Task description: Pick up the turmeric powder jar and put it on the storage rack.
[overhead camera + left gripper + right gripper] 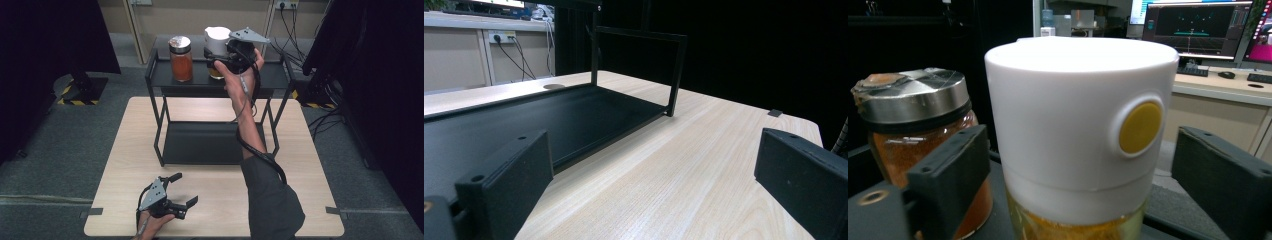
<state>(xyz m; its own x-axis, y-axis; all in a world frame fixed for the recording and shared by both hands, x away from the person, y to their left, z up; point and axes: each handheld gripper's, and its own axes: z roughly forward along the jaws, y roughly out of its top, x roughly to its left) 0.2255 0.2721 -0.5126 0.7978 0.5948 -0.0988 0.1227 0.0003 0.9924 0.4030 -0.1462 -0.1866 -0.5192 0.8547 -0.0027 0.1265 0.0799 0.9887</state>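
A jar with a tall white cap (217, 39) and yellowish contents stands on the top shelf (272, 76) of a black rack. In the right gripper view the white cap (1073, 115) carries a round yellow button. My right gripper (215, 63) reaches in from the right, its jaws on either side of this jar with a small gap at each pad, so it is open (1080, 150). An orange spice jar (180, 59) with a silver lid stands to its left (913, 125). My left gripper (185, 189) rests open on the wooden table (300, 150), nothing between its jaws (649, 165).
The rack's lower shelf (200, 142) lies flat on the table, seen close by as a black tray (549, 115) with thin uprights. Black curtains hang at both sides. Cables trail on the floor at the back right (305, 40). Monitors (1193, 22) stand behind the jars.
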